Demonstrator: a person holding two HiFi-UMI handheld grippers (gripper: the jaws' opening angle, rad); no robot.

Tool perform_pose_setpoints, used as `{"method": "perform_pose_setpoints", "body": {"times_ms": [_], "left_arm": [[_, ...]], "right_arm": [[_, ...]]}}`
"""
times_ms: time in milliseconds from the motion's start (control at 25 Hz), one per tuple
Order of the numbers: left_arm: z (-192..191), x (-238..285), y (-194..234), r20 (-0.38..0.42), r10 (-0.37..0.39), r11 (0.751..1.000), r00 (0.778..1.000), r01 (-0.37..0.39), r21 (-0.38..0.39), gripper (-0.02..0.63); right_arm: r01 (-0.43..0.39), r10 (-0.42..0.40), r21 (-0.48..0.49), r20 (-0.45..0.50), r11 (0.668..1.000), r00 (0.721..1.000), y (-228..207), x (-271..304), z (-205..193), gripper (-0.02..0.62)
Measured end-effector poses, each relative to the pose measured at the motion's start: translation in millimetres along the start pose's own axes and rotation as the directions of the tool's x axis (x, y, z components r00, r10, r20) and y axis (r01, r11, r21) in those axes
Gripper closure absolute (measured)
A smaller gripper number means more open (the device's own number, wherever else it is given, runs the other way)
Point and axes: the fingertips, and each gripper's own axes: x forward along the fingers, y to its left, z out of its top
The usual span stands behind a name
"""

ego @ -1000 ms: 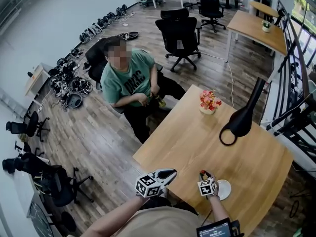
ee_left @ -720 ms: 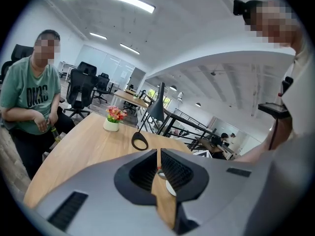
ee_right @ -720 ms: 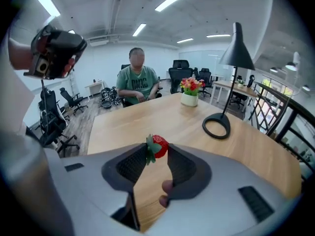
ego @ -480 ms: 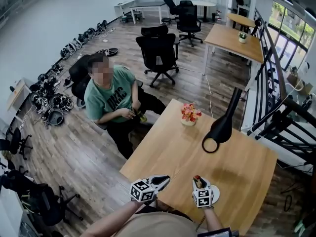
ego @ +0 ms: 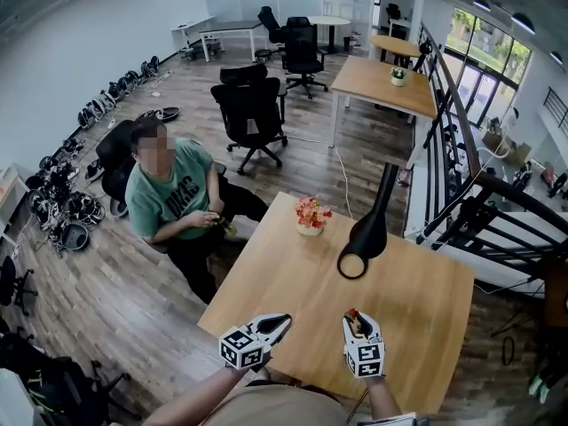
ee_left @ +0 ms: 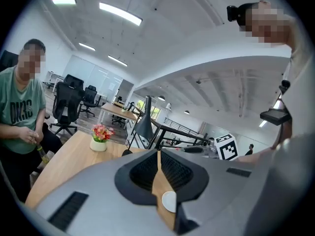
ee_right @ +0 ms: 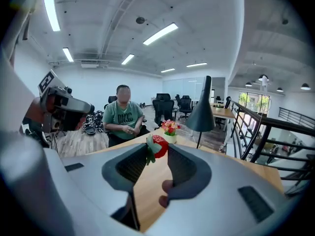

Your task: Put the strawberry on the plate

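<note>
Right gripper [ee_right: 156,155]: clamped on the strawberry [ee_right: 158,146], which sits far out at the jaw tips with its leaves against the left pad. It is held in the air over the near edge of the table [ego: 417,291].
Left gripper [ee_left: 158,154]: jaws together with nothing between them, to the left of the right one.
Plate [ee_left: 169,201]: I take the small white disc low in the left gripper view to be it, lying on the wood. In the head view it does not show and is probably under the right gripper.
Step in hand: carrying the berry to the plate, as I judge it.
Doing it well: hold the squeeze even, because the grip is only at the tips. Tip the nose down until the plate shows, lower close over its middle, then part the jaws.
Risk: dropped from high up, the berry may roll off the plate.
</note>
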Motion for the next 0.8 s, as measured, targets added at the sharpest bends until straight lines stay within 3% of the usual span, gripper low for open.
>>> {"method": "perform_pose_setpoints", "body": {"times_ms": [520,800], "left_arm": [[67,19,-31,0.154,-0.076,0.995,0.985,0.063,0.083,0.601],[70,39,-49,0.153,-0.115,0.990,0.981,0.101,0.096,0.601]], "right_arm": [[0.094,-0.098,0.029,0.210,0.995,0.973,-32,-94,97,0.456],[0.174,-0.169,0.007,0.268,0.985,0.949,-51,-142,112,0.456]]}}
